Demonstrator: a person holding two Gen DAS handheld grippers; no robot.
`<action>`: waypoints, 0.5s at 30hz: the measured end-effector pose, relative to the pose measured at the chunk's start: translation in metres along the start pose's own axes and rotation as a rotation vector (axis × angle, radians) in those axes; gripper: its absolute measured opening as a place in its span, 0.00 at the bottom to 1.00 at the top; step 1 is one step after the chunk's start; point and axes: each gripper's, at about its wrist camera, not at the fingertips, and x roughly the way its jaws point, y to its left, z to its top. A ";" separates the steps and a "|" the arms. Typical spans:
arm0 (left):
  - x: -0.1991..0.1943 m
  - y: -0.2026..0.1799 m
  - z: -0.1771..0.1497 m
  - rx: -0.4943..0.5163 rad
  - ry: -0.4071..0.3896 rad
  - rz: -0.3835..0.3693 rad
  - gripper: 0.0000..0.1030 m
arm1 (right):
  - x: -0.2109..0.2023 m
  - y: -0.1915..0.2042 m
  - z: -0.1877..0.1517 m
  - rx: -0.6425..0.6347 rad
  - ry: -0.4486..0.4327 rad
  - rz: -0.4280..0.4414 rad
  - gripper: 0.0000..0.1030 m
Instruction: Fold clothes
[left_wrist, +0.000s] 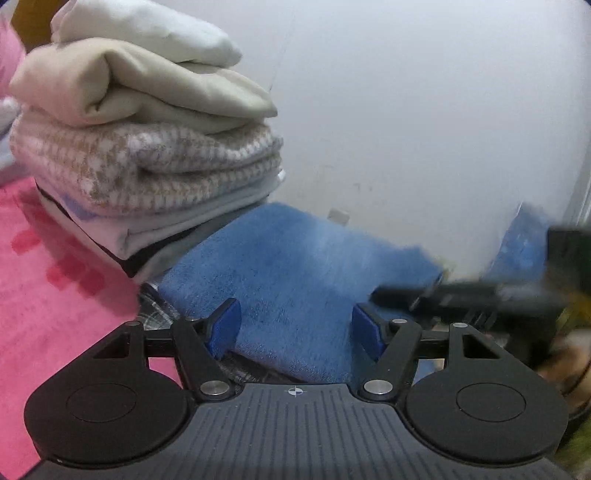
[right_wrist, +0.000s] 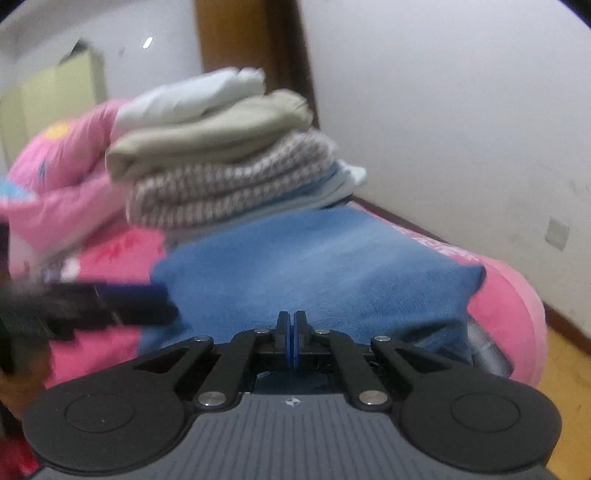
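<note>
A folded blue fleece garment (left_wrist: 295, 266) (right_wrist: 317, 266) lies on the pink bed cover (left_wrist: 55, 280) (right_wrist: 509, 306). My left gripper (left_wrist: 295, 328) is open, its blue pads (left_wrist: 225, 326) standing on either side of the garment's near edge without pressing it. It shows as a dark blur (right_wrist: 92, 306) at the left in the right wrist view. My right gripper (right_wrist: 291, 334) is shut, pads together at the garment's near edge, with nothing seen between them. In the left wrist view it is a dark blur (left_wrist: 461, 295) by the garment's right corner.
A tall stack of folded clothes (left_wrist: 147, 129) (right_wrist: 229, 158) stands just behind the blue garment. A pink quilt (right_wrist: 62, 162) lies behind the stack. Plaid cloth (left_wrist: 159, 317) shows under the garment. A white wall (left_wrist: 406, 110) runs along the bed, with wooden floor (right_wrist: 565, 369) to the right.
</note>
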 end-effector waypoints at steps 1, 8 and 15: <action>-0.004 -0.002 -0.001 0.010 -0.009 0.001 0.65 | -0.007 -0.001 0.000 0.031 -0.029 -0.006 0.00; 0.008 -0.012 -0.004 0.081 0.028 0.015 0.71 | -0.021 -0.014 -0.031 0.134 -0.075 -0.084 0.01; -0.013 -0.035 -0.002 0.148 -0.054 0.019 0.78 | -0.050 -0.019 0.003 0.140 -0.231 -0.150 0.01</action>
